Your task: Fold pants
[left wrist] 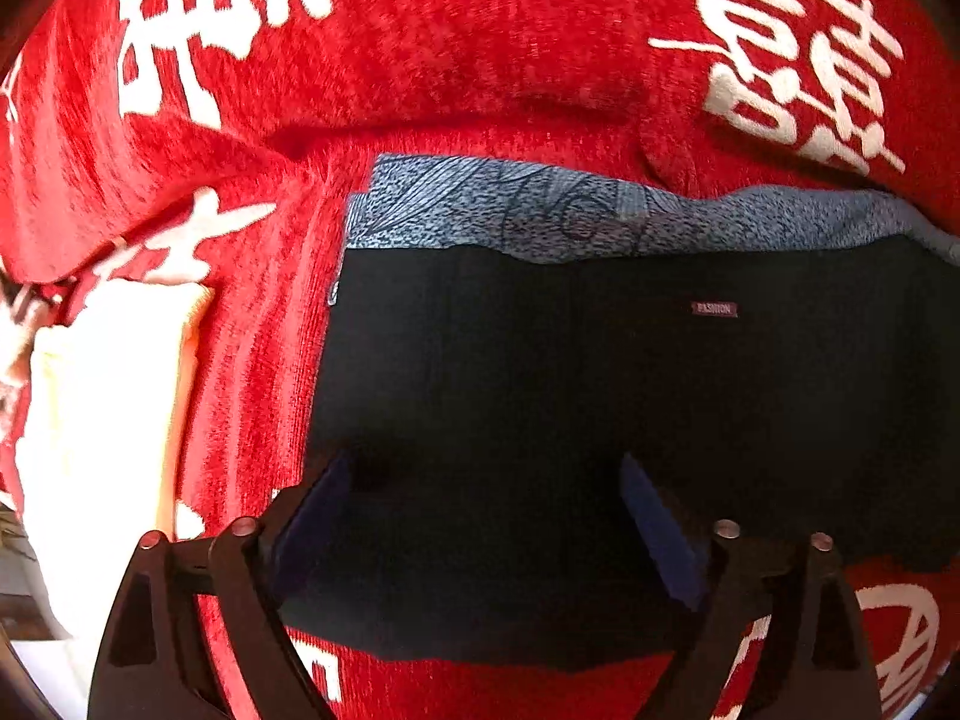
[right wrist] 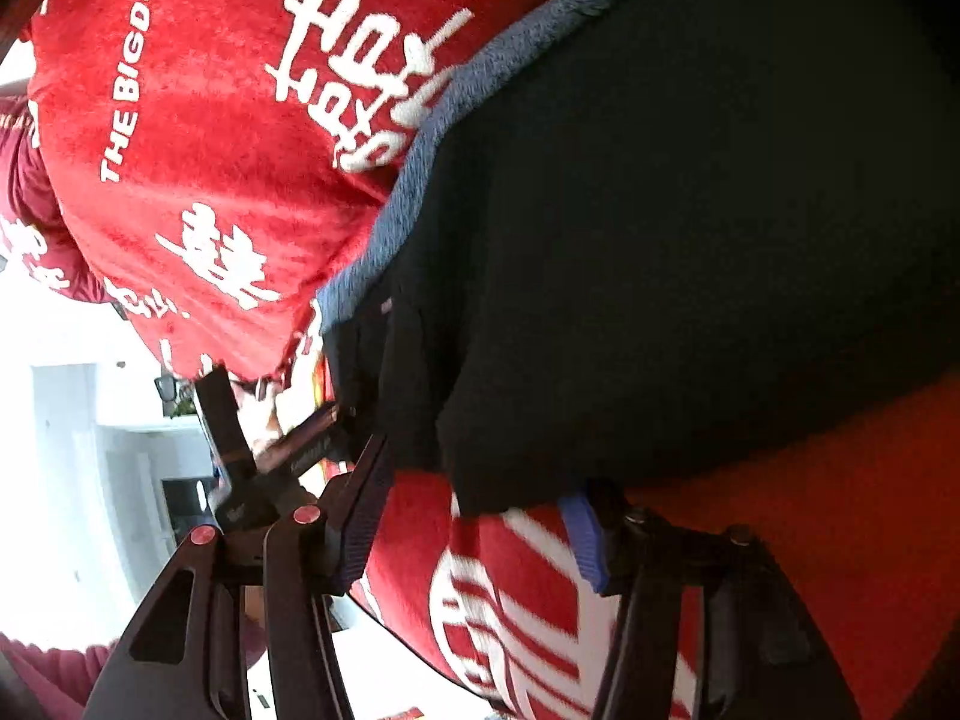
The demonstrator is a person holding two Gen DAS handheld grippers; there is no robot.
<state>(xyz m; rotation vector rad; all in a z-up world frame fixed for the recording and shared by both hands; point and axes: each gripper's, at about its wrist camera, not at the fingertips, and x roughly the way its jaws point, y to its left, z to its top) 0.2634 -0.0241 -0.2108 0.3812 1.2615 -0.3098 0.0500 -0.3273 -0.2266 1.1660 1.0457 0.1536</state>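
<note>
Folded black pants (left wrist: 600, 372) with a small "FASHION" label (left wrist: 714, 308) lie on a red blanket (left wrist: 420, 60), stacked on a folded blue-grey patterned garment (left wrist: 540, 210). My left gripper (left wrist: 486, 516) is open, its fingers spread over the near edge of the black pants, holding nothing. In the right wrist view the black pants (right wrist: 690, 240) lie over the blue-grey garment (right wrist: 420, 180). My right gripper (right wrist: 480, 510) is open at the pants' lower corner, empty.
A folded cream cloth (left wrist: 102, 420) lies on the blanket left of the pants. The red blanket (right wrist: 210, 150) has white lettering and ends at an edge beyond which a white room (right wrist: 72, 420) shows. The other gripper's black frame (right wrist: 240, 450) shows there.
</note>
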